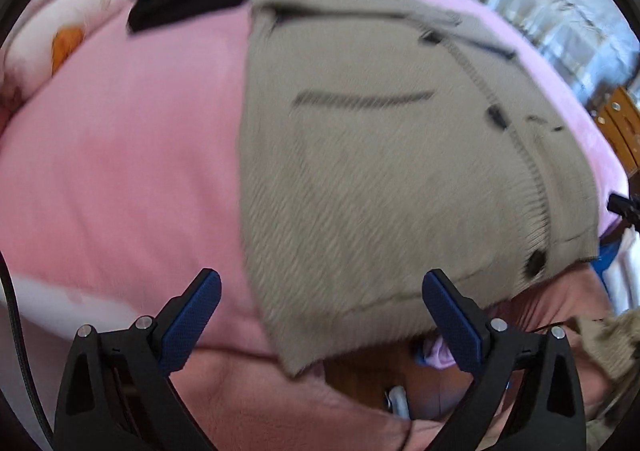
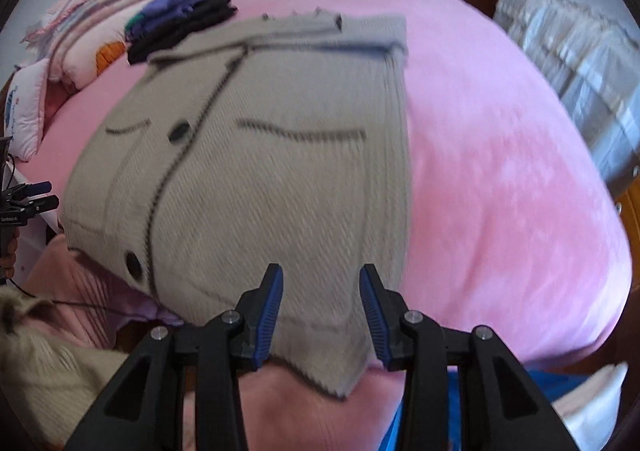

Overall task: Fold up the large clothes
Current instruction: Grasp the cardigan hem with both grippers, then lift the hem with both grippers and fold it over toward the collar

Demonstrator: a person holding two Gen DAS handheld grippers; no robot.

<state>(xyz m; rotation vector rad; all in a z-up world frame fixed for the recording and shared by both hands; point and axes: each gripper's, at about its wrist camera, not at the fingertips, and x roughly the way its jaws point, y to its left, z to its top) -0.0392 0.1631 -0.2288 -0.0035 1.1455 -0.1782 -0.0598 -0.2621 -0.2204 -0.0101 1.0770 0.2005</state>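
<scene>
A beige knit cardigan (image 1: pixel 380 171) with dark buttons and pocket trim lies flat on the pink bed cover (image 1: pixel 120 171), its hem hanging over the near edge. My left gripper (image 1: pixel 320 315) stands wide open just above the hem's left corner, nothing between its blue pads. In the right wrist view the same cardigan (image 2: pixel 260 179) fills the middle. My right gripper (image 2: pixel 322 311) hovers over the hem's right corner, jaws partly apart, pads not pressing the knit. The left gripper (image 2: pixel 36 197) shows at that view's left edge.
A stack of folded dark and purple clothes (image 2: pixel 184 19) sits at the far left of the bed, beside striped pillows (image 2: pixel 92 35). Grey-covered furniture (image 2: pixel 568 51) stands to the right. A person's pink-clothed lap and another beige knit (image 2: pixel 36 351) lie below the bed edge.
</scene>
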